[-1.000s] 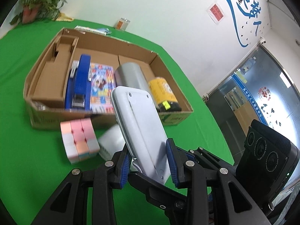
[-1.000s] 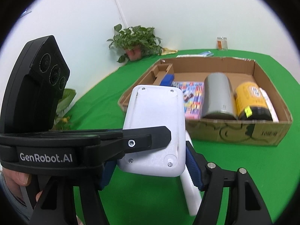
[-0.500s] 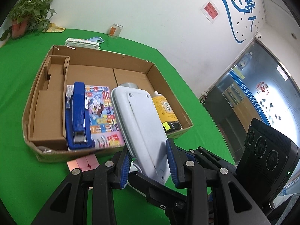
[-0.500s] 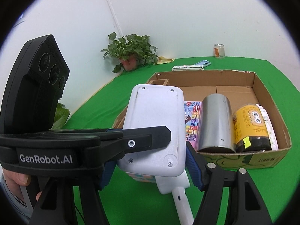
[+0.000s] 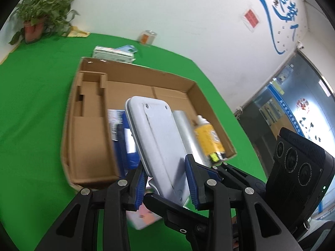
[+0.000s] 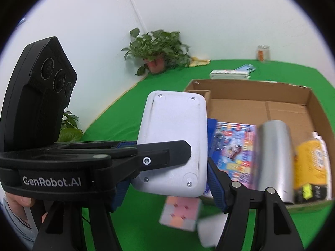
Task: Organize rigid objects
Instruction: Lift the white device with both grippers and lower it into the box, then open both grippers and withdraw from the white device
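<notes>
Both grippers hold one flat white plastic device (image 5: 159,138), underside up with screws showing; it also shows in the right wrist view (image 6: 173,140). My left gripper (image 5: 165,182) is shut on its near end. My right gripper (image 6: 167,177) is shut on its lower end, crossed by the left gripper's finger. The device hangs above the near edge of the open cardboard box (image 5: 88,146). The box holds a blue stapler (image 5: 125,140), a colourful booklet (image 6: 236,146), a silver can (image 6: 272,156) and a yellow bottle (image 6: 309,163).
A pastel puzzle cube (image 6: 180,213) and a white object (image 6: 209,230) lie on the green table (image 5: 31,108) in front of the box. A flat packet (image 5: 114,54), a small jar (image 5: 147,37) and a potted plant (image 5: 39,18) stand behind the box.
Both grippers have carried the device forward and higher over the box's near edge. The view into the box is now steeper, and the cube has slid under the grippers.
</notes>
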Motion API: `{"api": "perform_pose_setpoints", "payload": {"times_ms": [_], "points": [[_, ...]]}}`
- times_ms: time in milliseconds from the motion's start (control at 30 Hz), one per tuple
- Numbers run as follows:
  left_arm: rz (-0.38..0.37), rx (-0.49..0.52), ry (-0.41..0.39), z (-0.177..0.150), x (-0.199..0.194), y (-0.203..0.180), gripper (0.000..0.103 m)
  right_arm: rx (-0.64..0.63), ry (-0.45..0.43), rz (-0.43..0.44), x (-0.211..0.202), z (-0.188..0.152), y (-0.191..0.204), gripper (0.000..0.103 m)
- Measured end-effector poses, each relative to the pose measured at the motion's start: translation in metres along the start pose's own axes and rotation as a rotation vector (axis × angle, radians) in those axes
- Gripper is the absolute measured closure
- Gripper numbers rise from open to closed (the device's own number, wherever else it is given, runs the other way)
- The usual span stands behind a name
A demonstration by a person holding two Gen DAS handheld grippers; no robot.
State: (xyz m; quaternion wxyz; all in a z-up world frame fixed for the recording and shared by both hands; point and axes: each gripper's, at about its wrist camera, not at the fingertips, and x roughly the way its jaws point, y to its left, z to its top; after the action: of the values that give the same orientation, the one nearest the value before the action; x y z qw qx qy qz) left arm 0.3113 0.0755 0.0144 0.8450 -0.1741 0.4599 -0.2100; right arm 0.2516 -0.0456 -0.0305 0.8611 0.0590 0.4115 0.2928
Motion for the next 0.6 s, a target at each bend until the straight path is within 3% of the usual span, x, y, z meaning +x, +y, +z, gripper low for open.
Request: {"api": "perform_pose_setpoints", "payload": {"times_ms": [167, 467, 533, 567, 600], "points": [[0.021, -0.044, 0.049, 0.022, 0.011, 0.048, 0.076, 0.048, 0.075, 0.054, 0.046, 0.012, -0.002, 0.036], [0.053, -0.099, 0.095, 0.033, 0.036, 0.105, 0.075, 0.141, 0.173, 0.028, 0.099, 0.013, -0.005, 0.036], [0.118, -0.111, 0.090, 0.035, 0.036, 0.113, 0.068, 0.174, 0.186, 0.054, 0.102, 0.012, -0.009, 0.033], [0.148, -0.120, 0.082, 0.034, 0.036, 0.115, 0.054, 0.179, 0.179, 0.056, 0.101, 0.012, -0.010, 0.030], [0.181, -0.124, 0.050, 0.034, 0.030, 0.118, 0.036, 0.173, 0.146, 0.054, 0.095, 0.010, -0.011, 0.020]]}}
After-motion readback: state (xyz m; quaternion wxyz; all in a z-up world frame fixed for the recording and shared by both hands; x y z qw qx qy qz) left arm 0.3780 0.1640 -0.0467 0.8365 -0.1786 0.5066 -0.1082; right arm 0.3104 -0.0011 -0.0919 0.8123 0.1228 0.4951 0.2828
